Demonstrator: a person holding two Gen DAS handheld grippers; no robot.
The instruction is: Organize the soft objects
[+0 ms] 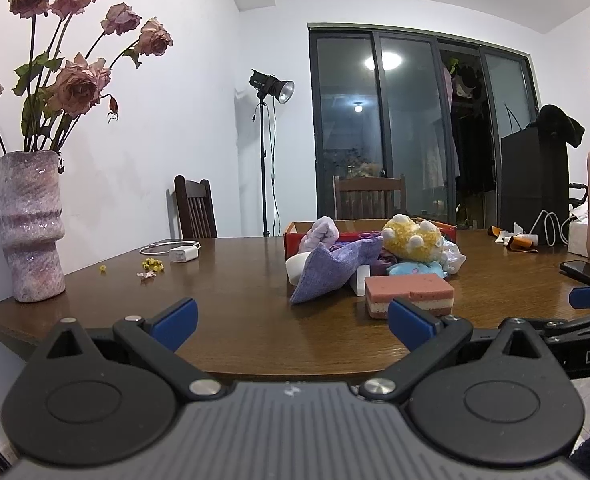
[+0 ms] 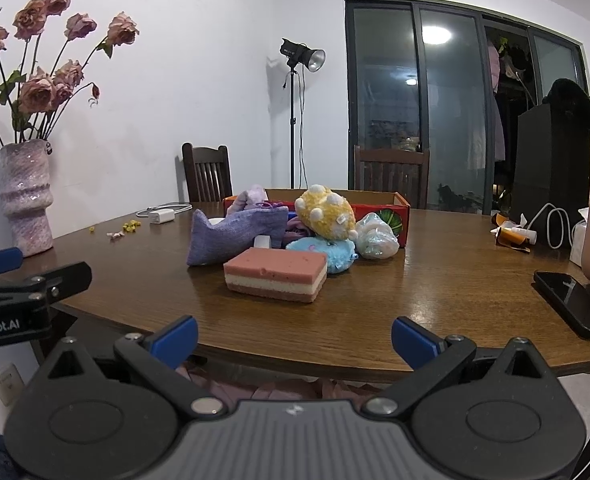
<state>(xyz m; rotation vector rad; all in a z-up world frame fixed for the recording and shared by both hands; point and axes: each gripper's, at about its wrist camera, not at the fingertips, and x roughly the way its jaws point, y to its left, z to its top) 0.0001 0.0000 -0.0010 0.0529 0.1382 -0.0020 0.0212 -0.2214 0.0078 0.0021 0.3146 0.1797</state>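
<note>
- The left gripper [image 1: 291, 322] hangs at the near edge of the table [image 1: 231, 280], its blue fingers [image 1: 175, 318] spread wide with nothing between them.
- The right gripper [image 2: 293, 338] sits at the same edge, likewise wide and empty; its blue tip also shows at the right border of the left view.
- Nearest to both lies the sponge [image 2: 275, 274], a pink, cream and brown layered block flat on the wood, well apart from either gripper.
- Just behind it, the purple pouch [image 2: 235, 234] leans against the heap, its lower corner on the table.
- A small white block [image 2: 263, 242] shows between pouch and sponge.
- The blue plush [image 2: 323, 252] touches the sponge's far right corner.
- The yellow plush [image 2: 327, 212] with white knobs rests on top of the heap, against the box [image 2: 399, 210].
- A crinkled clear bag [image 2: 375, 236] lies beside the blue plush, in front of the box's red wall.
- A lilac fuzzy item [image 2: 253, 196] pokes up at the box's left end; whether it lies inside, I cannot tell.
- Farther left, a charger [image 2: 161, 216] with its cable and yellow crumbs [image 2: 131, 226] lie on the wood.
- A vase [image 2: 25, 196] of dried roses [image 2: 39, 92] stands at the left edge.
- A phone [image 2: 571, 300] lies at the right edge.
- Two chairs [image 2: 207, 174] and a studio lamp [image 2: 301, 56] stand beyond the table.
</note>
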